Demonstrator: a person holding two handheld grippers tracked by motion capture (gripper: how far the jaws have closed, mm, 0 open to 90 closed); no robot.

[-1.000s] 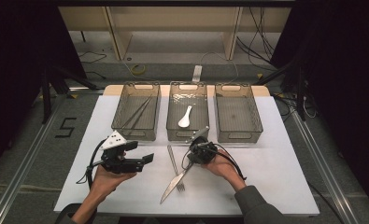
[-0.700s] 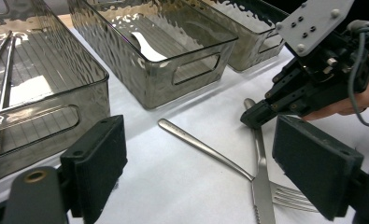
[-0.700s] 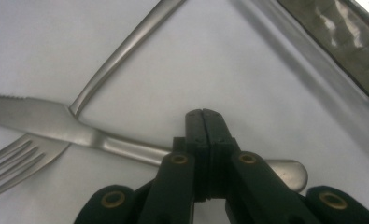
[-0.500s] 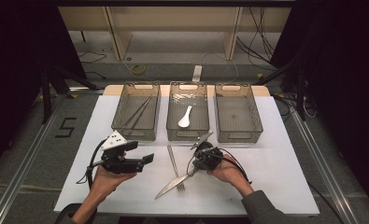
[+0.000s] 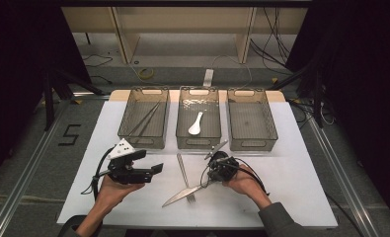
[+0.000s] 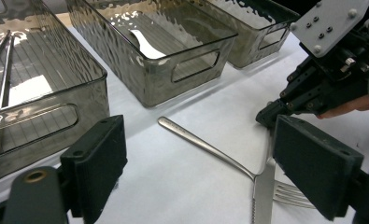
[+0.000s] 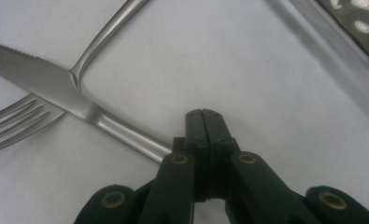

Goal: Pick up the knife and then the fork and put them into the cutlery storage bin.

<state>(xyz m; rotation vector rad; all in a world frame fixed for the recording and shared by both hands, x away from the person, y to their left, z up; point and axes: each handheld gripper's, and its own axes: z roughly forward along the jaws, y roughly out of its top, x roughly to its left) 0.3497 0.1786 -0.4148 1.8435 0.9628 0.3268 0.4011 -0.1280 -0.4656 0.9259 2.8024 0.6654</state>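
A table knife (image 5: 185, 195) lies slanted across the tines of a fork (image 5: 184, 173) on the white table top. My right gripper (image 5: 206, 181) points down at the knife's handle end with its jaws shut together. In the right gripper view the knife (image 7: 56, 88) runs in from the left, its handle slipping under the shut gripper (image 7: 203, 114); whether it is pinched I cannot tell. The fork (image 7: 14, 126) lies beneath the blade. My left gripper (image 5: 150, 162) hangs open to the left. Between its pads in the left gripper view lie the fork (image 6: 205, 147) and knife (image 6: 264, 191), with the right gripper (image 6: 268, 116) beyond.
Three smoky clear bins stand in a row at the back. The left bin (image 5: 143, 144) holds long thin metal sticks, the middle bin (image 5: 198, 144) holds a white spoon (image 5: 196, 123), and nothing lies in the right bin (image 5: 254, 146). Dark floor surrounds the table.
The knife has swung flatter: its tip went left while its handle end followed the right gripper toward me. The left gripper has stayed put.
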